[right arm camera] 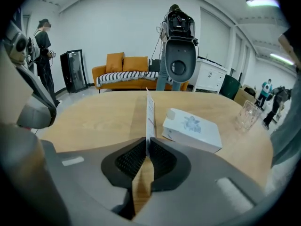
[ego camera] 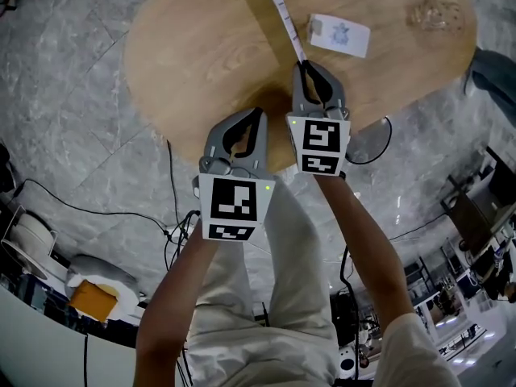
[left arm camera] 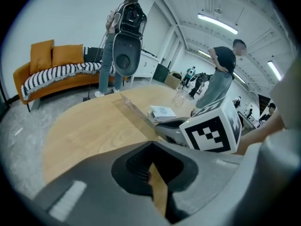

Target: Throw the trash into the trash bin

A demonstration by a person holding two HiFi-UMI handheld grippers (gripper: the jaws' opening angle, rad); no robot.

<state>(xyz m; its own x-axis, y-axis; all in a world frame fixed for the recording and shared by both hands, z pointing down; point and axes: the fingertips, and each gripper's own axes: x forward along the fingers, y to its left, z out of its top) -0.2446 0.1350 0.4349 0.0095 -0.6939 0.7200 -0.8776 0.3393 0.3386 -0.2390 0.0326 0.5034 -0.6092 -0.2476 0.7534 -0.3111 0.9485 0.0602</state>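
The trash is a long, narrow strip (ego camera: 281,8) of thin pale material, white with small dark marks along its length and partly see-through; its near end is pinched between the closed pads of the right claw (ego camera: 305,61); from there it runs straight out over the round wooden worktop (ego camera: 201,47) toward the far side, standing on its long edge rather than lying flat; its far end passes out of the top of the head view; it runs just beside a small white box (ego camera: 339,35).
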